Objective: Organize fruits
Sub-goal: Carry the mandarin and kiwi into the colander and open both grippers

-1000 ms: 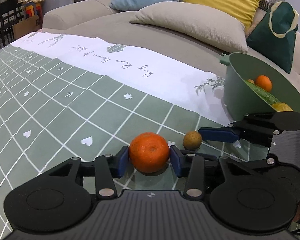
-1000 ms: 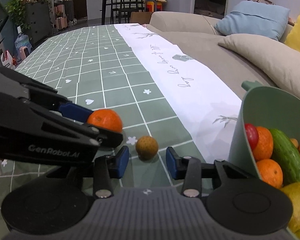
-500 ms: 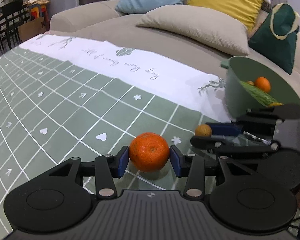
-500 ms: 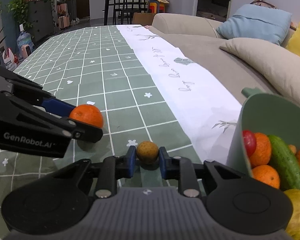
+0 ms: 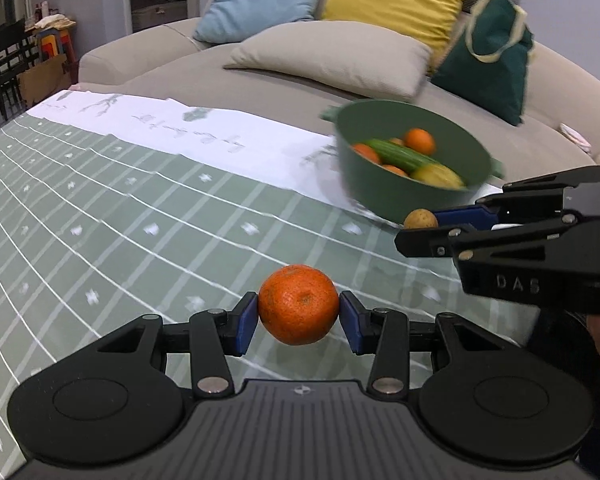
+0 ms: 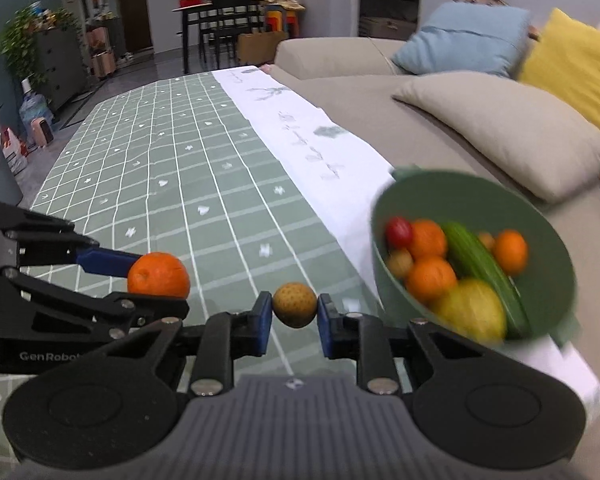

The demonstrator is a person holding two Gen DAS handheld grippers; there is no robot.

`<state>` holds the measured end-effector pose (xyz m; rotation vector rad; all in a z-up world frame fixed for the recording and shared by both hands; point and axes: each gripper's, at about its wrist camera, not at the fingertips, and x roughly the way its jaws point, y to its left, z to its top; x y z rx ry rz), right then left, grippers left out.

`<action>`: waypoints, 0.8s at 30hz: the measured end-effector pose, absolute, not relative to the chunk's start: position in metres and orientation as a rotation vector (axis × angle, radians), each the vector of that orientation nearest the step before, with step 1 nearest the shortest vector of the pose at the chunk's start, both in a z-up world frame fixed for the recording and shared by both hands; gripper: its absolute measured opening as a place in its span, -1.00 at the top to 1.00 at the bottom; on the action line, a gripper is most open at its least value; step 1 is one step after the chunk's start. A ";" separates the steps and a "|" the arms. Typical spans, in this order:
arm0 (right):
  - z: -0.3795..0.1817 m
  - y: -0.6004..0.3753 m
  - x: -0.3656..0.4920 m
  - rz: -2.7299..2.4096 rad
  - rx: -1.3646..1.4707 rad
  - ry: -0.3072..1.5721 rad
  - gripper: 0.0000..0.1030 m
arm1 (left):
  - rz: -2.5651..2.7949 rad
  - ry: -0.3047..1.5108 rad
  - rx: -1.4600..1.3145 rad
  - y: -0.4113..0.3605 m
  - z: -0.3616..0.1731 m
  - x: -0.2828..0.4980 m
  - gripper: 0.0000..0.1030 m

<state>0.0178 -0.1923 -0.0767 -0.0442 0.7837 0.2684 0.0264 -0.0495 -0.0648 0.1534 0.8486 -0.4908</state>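
The left gripper pinches an orange at lower centre, lifted off the cloth. The right gripper pinches a small brown fruit. A green bowl (already holding fruit) sits centre right.

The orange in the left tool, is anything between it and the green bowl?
Nothing on the table lies between the orange and the green bowl. The right tool, shut on a small brown fruit, hangs beside the bowl's near side and could crowd that approach. The left tool grips the orange.
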 end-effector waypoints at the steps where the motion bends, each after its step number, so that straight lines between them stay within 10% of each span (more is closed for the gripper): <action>1: -0.075 -0.197 0.009 0.263 -0.035 0.786 0.62 | -0.497 0.847 0.158 -0.052 -0.064 0.019 0.03; 24: -0.052 -0.246 -0.037 0.198 0.055 0.740 0.62 | -0.552 0.799 0.228 -0.098 -0.040 -0.006 0.03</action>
